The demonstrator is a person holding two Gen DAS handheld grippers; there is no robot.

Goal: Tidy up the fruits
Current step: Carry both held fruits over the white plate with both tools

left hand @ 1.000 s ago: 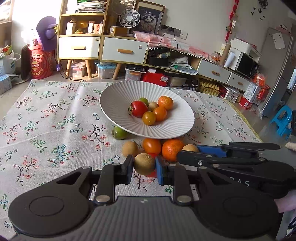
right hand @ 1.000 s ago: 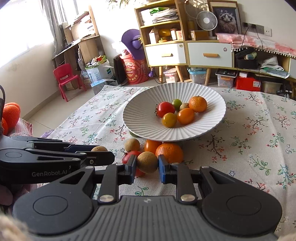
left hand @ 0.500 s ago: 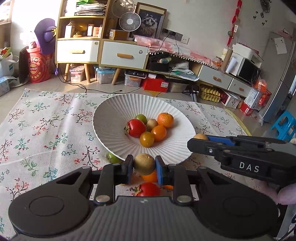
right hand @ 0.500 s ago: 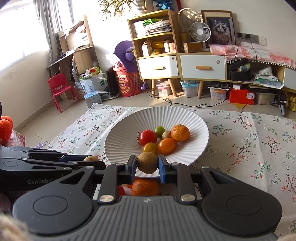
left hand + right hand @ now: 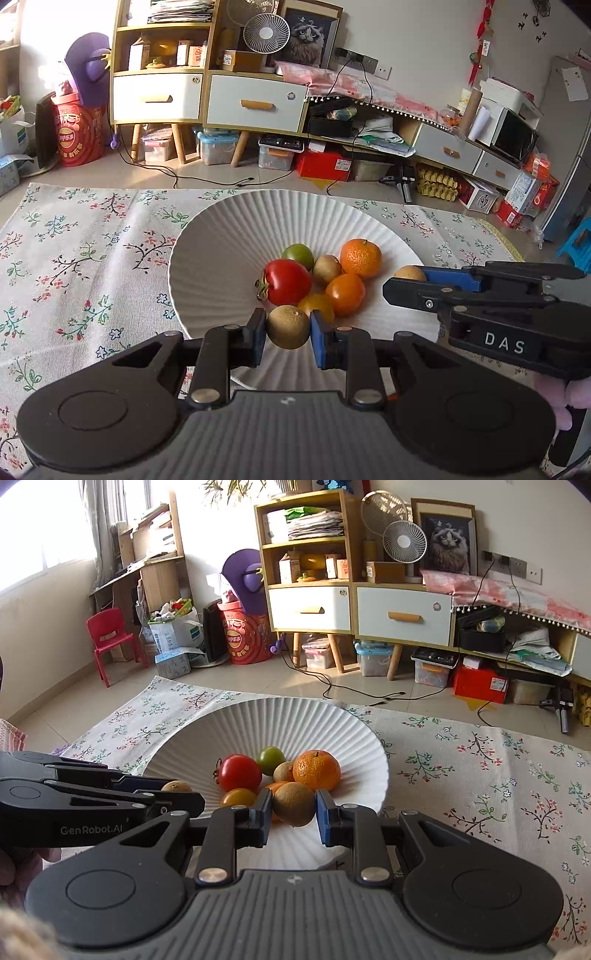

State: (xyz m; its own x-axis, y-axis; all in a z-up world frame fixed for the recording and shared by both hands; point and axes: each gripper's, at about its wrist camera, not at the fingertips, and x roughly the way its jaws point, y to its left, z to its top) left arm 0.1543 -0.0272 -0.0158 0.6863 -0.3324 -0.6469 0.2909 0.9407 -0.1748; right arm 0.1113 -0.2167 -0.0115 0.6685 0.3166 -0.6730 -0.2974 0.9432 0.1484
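A white ribbed plate (image 5: 229, 236) (image 5: 295, 720) sits on the floral cloth and holds a red tomato (image 5: 288, 281), a green fruit (image 5: 298, 253), an orange (image 5: 360, 257) and several smaller fruits. My left gripper (image 5: 289, 333) is shut on a brown kiwi (image 5: 289, 326) above the plate's near rim. My right gripper (image 5: 294, 809) is shut on another brown kiwi (image 5: 294, 803), also over the near part of the plate. Each gripper shows in the other's view, holding its kiwi (image 5: 409, 273) (image 5: 176, 786).
The floral cloth (image 5: 74, 258) (image 5: 480, 768) covers the floor around the plate. Shelves and drawers (image 5: 207, 96), storage boxes and cables stand beyond the cloth's far edge. A red child's chair (image 5: 109, 638) stands at the left wall.
Both grippers have lifted their kiwis off the cloth and carried them forward over the plate. The loose fruits on the cloth have dropped out of view below.
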